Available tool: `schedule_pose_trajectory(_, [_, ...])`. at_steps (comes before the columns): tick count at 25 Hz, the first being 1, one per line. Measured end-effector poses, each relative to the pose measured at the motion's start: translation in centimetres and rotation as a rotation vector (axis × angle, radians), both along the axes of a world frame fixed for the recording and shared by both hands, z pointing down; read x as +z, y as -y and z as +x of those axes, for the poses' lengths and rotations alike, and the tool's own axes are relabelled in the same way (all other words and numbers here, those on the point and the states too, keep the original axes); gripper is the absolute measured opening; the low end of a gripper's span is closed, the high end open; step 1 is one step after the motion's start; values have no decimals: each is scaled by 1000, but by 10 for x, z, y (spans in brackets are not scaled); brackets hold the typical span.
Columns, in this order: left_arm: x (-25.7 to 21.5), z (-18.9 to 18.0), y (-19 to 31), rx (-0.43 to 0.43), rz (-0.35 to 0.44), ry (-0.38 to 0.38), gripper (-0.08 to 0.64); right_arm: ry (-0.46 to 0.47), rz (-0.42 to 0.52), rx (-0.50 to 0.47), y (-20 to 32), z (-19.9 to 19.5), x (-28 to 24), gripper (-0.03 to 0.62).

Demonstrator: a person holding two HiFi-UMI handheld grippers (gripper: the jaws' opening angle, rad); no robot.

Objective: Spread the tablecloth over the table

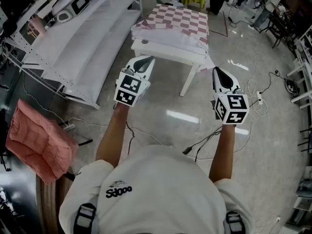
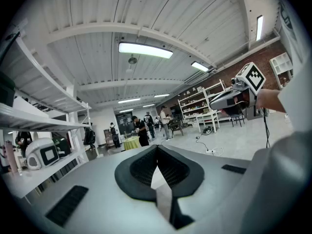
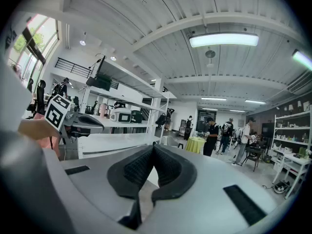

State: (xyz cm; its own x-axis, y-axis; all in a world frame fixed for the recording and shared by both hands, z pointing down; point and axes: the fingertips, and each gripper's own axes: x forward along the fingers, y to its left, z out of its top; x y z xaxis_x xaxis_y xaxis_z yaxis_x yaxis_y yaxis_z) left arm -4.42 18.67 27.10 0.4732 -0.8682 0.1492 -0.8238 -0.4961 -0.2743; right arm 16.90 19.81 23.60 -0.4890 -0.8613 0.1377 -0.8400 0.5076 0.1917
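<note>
The person's white shirt (image 1: 156, 184) fills the bottom of the head view, with both forearms reaching forward. The left gripper (image 1: 145, 59) and right gripper (image 1: 216, 70) are held above the glossy floor (image 1: 170, 126), each with its jaws closed on nothing. Ahead, well apart from both, the pink-checked tablecloth (image 1: 181, 20) lies rumpled on the white bench (image 1: 163, 49). It hides most of the top, and only one leg shows clearly.

The only legible print is a dark logo (image 1: 119, 191), roughly "Sdooo", on the person's white shirt (image 1: 161, 179), behind the left gripper (image 1: 145, 60).
</note>
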Motion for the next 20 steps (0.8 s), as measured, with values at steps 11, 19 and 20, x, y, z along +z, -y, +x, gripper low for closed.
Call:
schedule_pose_trajectory(11, [4,-8,13,32,-4,-16,28,62,5,27,6,-7,-1,21])
schedule_pose_trajectory(19, [23,-9,33,65,-38,-22,28,59,-9,80,17,-8,10,21])
schedule_pose_trajectory(20, [23,-10,38,65,-40,-25,28,56,-12,82,21,-9,10,21])
